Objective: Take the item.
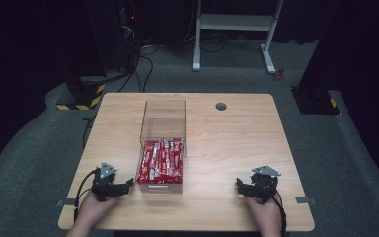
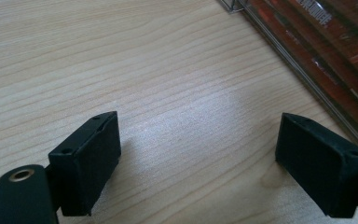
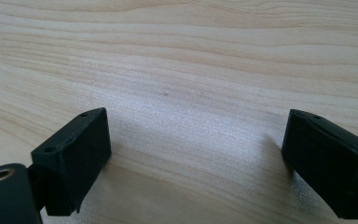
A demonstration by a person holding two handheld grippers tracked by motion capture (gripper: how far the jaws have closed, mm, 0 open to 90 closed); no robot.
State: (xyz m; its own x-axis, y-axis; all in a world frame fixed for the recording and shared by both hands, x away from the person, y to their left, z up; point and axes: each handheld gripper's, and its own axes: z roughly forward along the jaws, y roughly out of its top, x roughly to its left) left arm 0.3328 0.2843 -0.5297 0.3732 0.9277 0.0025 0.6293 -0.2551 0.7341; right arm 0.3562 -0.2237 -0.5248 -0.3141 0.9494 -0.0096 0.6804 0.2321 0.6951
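A clear plastic box stands on the wooden table, its near half packed with several red snack packets. My left gripper rests on the table just left of the box's near end, held by a hand, jaws wide open on bare wood. In the left gripper view the left gripper has the box wall and red packets at the upper right. My right gripper sits near the table's front right, open, well apart from the box. The right gripper has nothing but wood grain between its fingers.
A round grey cable grommet sits in the table's far edge area. Behind the table stand a white desk frame and dark equipment with cables on the grey carpet. Yellow-black striped bases flank the far left.
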